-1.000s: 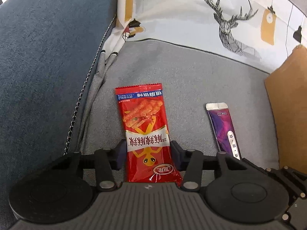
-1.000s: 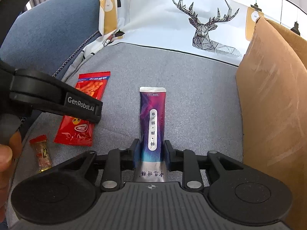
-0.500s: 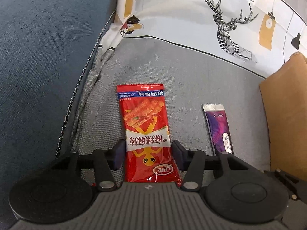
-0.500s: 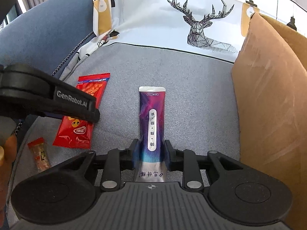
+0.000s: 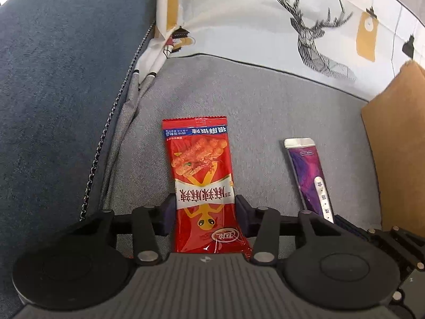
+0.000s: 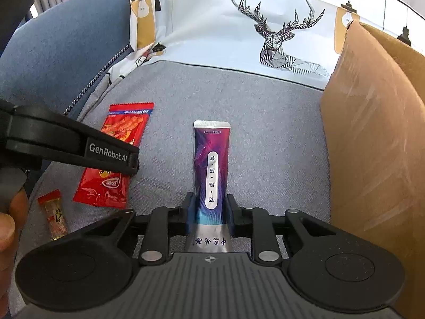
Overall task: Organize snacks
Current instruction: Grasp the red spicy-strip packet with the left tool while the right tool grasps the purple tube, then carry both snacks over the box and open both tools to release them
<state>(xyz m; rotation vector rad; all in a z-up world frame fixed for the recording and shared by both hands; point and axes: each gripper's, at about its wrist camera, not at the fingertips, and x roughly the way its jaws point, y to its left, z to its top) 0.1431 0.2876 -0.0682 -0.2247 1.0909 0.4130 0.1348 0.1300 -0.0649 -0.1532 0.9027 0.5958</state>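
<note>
A red snack packet [image 5: 203, 183] lies flat on the grey sofa seat [image 5: 255, 101]. My left gripper [image 5: 205, 214] is shut on its near end, one pad against each long edge. A purple stick packet [image 6: 211, 172] lies to its right, and my right gripper [image 6: 209, 212] is shut on its lower part. The purple packet also shows in the left wrist view [image 5: 309, 175], and the red packet in the right wrist view [image 6: 117, 156] under the left gripper's body. A small red-capped candy [image 6: 54, 218] lies at the seat's front left.
An open cardboard box [image 6: 377, 143] stands on the seat to the right, its wall close to the purple packet. A white deer-print cushion [image 6: 239, 26] leans at the back. The blue sofa arm [image 5: 53, 93] rises on the left.
Both grippers stay shut on their packets. The views have shifted slightly; the packets keep their places between the pads.
</note>
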